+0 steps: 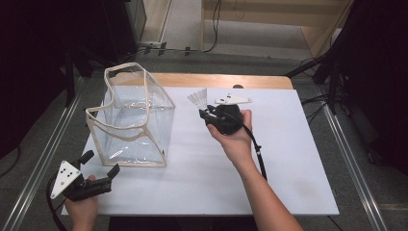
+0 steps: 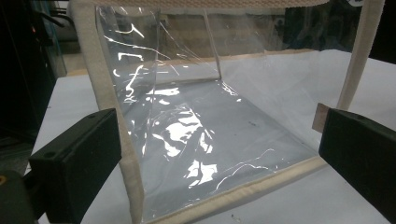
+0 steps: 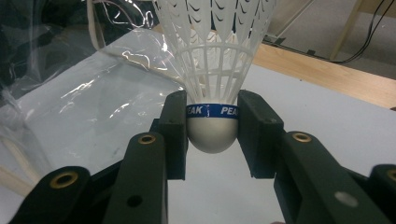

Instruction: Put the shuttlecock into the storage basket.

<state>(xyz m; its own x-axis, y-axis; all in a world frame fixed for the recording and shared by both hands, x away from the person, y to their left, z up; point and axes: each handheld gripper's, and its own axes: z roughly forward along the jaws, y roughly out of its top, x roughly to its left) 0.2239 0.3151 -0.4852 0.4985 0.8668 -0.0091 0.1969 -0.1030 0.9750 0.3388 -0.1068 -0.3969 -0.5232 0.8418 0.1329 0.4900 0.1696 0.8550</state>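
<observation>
Right gripper (image 3: 212, 126) pinching one white shuttlecock (image 3: 212, 70) by the cork base, jaws pressed on either side of the blue band, skirt pointing away from the hand. In the high view, held above the table's (image 1: 288, 159) white top, mid-table toward the far edge, just right of the clear bag (image 1: 132, 118). Left gripper (image 1: 98, 168) at the near left corner, jaws spread, holding nothing; in the left gripper view the bag's (image 2: 196, 135) near lower corner sits between the open jaws, no contact visible. Bag standing upright at far left, mouth up, cream trim around rim and edges, nothing visible inside through the clear walls. Progress, as a judgement: pickup done, shuttlecock lifted and gripped firmly; transfer into the bag not yet done. Left to do: carry left over the rim, lower into the mouth, release. Rim looks floppy and sagging on the near side, so probably worth steadying with the left gripper before the drop. Count: one shuttlecock, one bag, two grippers, one table. No other loose items on the white surface.
</observation>
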